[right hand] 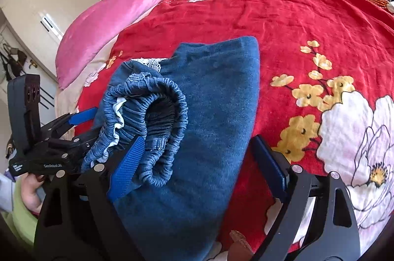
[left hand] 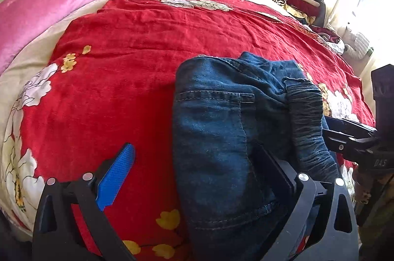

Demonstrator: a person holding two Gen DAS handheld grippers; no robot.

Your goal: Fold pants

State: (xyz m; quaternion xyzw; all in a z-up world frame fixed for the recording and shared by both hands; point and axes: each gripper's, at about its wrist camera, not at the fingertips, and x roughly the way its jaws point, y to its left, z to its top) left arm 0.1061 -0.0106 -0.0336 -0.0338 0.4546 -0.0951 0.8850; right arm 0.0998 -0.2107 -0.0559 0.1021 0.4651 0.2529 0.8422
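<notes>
Pants (left hand: 221, 138) folded on bed (left hand: 123, 64); left hand-held gripper (left hand: 197, 170) and right hand-held gripper (right hand: 197, 157) both spread apart around bundle. Advice: press flat, align edges.

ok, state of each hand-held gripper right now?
Left hand-held gripper: open, jaws wide, straddling the folded blue denim pants.
Right hand-held gripper: open, pants between its jaws, not clamped.

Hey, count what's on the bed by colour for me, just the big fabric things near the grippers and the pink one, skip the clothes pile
Blue: 1, the jeans
Red: 1, the floral bedspread
Pink: 1, the quilt
Total: 3
</notes>
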